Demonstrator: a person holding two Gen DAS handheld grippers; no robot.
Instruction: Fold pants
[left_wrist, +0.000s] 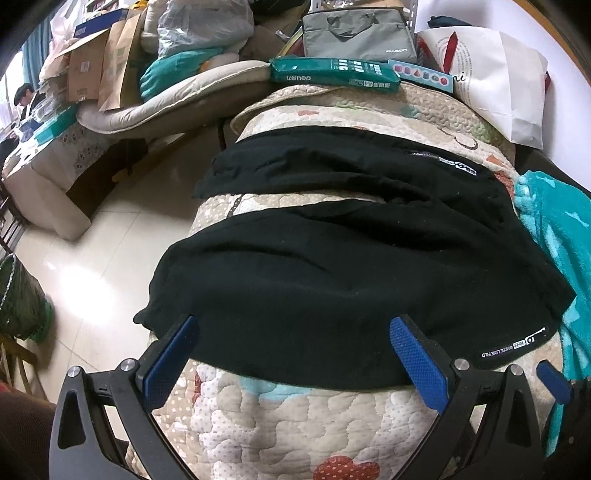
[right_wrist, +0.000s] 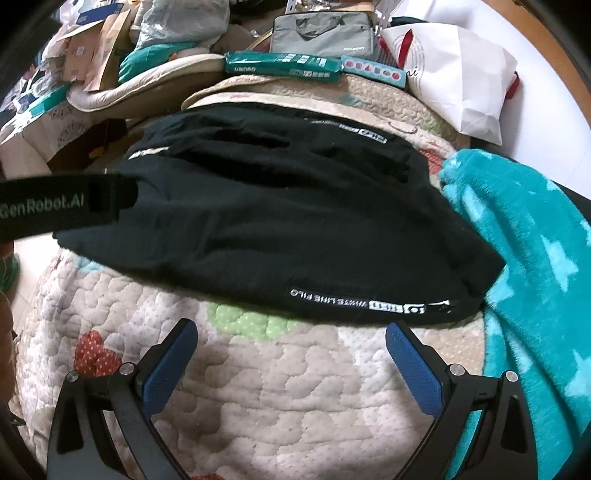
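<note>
Black pants (left_wrist: 351, 266) lie spread on a quilted, patterned cover (left_wrist: 258, 417), both legs running leftward with white lettering near the waist. My left gripper (left_wrist: 295, 334) stands open at the near leg's front edge, its blue pads over the cloth's hem with nothing pinched. In the right wrist view the same pants (right_wrist: 280, 221) lie ahead of my right gripper (right_wrist: 291, 338), which is open above the bare quilt (right_wrist: 258, 387), just short of the hem. A black strap of the left gripper (right_wrist: 62, 206) crosses the left side.
A teal star-patterned blanket (right_wrist: 535, 258) lies against the pants' right side. Behind are a green package (left_wrist: 332, 74), a grey bag (left_wrist: 358, 33) and a white paper bag (left_wrist: 506, 88). Tiled floor (left_wrist: 96, 266) drops off on the left, with boxes and a person far back.
</note>
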